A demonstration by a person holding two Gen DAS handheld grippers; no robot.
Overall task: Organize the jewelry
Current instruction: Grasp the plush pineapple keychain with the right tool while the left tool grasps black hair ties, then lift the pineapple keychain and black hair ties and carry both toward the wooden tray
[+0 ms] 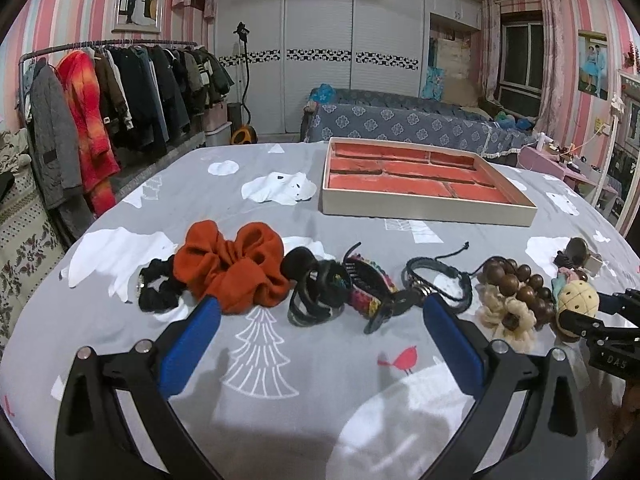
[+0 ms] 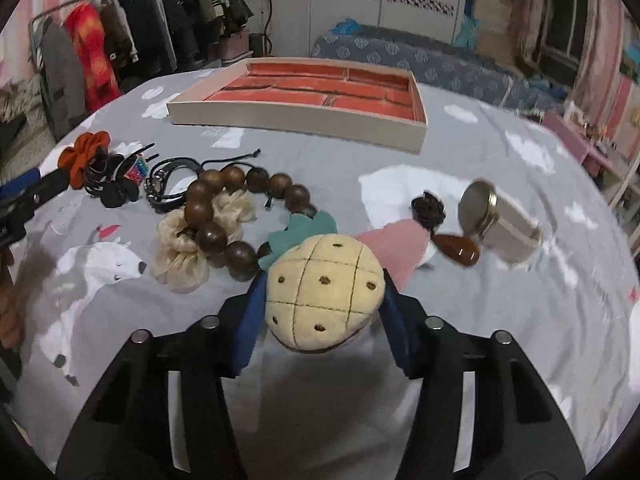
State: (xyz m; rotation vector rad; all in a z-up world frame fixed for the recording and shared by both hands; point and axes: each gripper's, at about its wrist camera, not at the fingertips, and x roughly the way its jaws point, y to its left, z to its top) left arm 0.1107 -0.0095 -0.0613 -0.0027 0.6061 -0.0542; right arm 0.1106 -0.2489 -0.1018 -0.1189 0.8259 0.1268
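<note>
Right gripper (image 2: pixel 324 300) pinching plush pineapple (image 2: pixel 325 295), near edge of bed; tray (image 2: pixel 296 122) far.

We judge it soft, light, squashy; grip mid-body, gently. Left gripper (image 1: pixel 320 344) spread wide, empty, short of the scrunchie (image 1: pixel 234 266).

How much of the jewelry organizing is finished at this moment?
Nothing is stored: the red-lined tray looks empty. The right hand-held gripper closes on the pineapple plush. The left hand-held gripper is open. The orange scrunchie, wooden bead bracelet and others remain on the bed.
</note>
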